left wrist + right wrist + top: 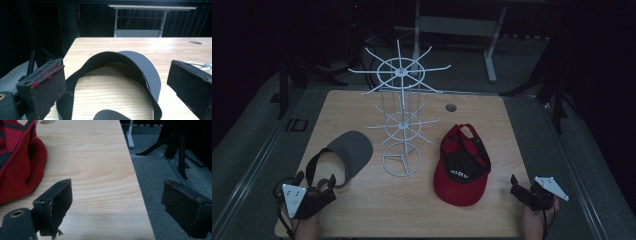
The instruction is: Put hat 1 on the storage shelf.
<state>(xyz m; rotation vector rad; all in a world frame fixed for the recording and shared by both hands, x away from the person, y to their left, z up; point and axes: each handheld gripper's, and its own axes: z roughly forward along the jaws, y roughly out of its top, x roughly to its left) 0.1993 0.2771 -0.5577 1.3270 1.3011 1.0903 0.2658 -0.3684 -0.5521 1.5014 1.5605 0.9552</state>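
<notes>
A white wire hat rack (402,115) stands upright in the middle of the wooden table (362,210). A grey visor (347,152) lies left of its base, brim up and band toward me. My left gripper (324,185) rests at the front left corner, open, just short of the visor's band (75,82); its jaws stand wide with the visor (140,67) beyond them. A red cap (462,165) lies upside down right of the rack. My right gripper (518,186) is open at the table's right front edge, with the red cap (17,162) off to its left and nothing between the jaws.
A round cable hole (451,107) sits in the far right part of the table. Grey carpet (160,177) lies beyond the right edge. A metal desk frame (462,25) and dark stands are behind the table.
</notes>
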